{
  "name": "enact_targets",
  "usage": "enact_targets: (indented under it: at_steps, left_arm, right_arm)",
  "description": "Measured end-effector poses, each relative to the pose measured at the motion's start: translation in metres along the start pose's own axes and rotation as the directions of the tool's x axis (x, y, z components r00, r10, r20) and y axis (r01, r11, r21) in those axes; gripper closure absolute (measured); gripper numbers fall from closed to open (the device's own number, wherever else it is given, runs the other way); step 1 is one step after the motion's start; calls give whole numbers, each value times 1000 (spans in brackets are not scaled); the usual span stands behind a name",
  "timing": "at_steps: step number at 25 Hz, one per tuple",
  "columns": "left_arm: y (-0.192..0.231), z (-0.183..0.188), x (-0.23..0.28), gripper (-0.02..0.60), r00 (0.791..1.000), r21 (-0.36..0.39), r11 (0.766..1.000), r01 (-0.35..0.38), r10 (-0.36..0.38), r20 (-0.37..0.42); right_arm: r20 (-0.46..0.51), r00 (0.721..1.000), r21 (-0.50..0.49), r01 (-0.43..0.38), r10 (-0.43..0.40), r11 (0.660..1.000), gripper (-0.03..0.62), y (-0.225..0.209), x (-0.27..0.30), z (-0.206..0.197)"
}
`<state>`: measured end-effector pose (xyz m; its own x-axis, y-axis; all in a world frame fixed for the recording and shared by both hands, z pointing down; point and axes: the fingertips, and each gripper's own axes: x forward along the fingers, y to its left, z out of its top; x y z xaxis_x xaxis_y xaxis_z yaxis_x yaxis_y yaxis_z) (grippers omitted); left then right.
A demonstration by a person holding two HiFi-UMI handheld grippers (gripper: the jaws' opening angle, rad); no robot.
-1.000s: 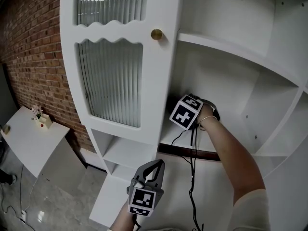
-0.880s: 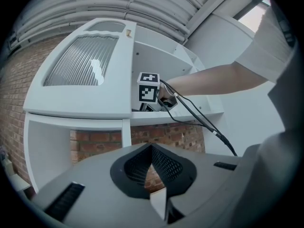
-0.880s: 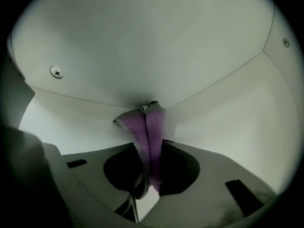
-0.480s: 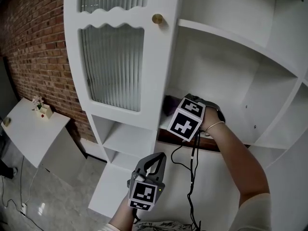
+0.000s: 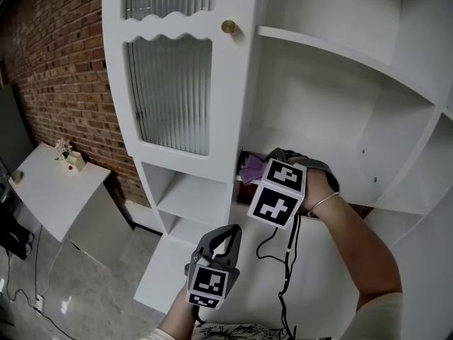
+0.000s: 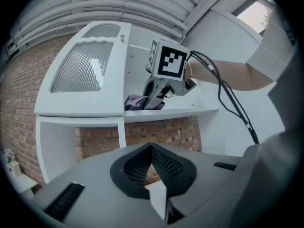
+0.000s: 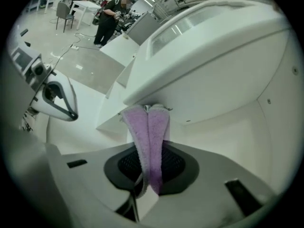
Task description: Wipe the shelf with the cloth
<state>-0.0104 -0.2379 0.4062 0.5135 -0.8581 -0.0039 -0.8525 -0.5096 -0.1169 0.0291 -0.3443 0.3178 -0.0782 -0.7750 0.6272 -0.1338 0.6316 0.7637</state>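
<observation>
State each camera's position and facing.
Head view: on the head, looking down at the shelf; shows left tongs, right tongs, a forearm.
Left gripper view: on the left tongs, shut and empty, facing the shelf.
Right gripper view: on the right tongs, shut on the cloth, facing the cabinet door.
Shared: all three show the cloth.

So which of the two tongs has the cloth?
The right tongs: the purple cloth is clamped between their jaws. The left tongs are shut with nothing in them.
</observation>
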Motion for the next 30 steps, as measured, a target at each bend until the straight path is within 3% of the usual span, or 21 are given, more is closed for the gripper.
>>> enact_targets:
  at_steps: [5,10,17,25,30]
  left_arm:
    - [-5,-3,-1,569,1000,9,1000,8,-8,-13]
    - [-15,-1,5,569,999,16,999,32,-32,-13]
    - [-16,6,10,569,999,-3,999,35,-35,16]
    - [-10,8,18,569,999,2,999,44,-44,29]
    - [-4,9,22,569,999,0,1000,22,-22,35]
  right_arm:
    - [-19,999,-69,-51,49,996,525,17,-18,-5]
    - [-51,998,-107,-36,31,994,523,17,-27,-16]
    - [-134,990,-23,40,-42,999,523,-31,-17,-59]
    - [-231,950,101,238,-210,966,519,-108,37,-120]
    - [-283,934,77,248,-218,966,519,-129,71,-149]
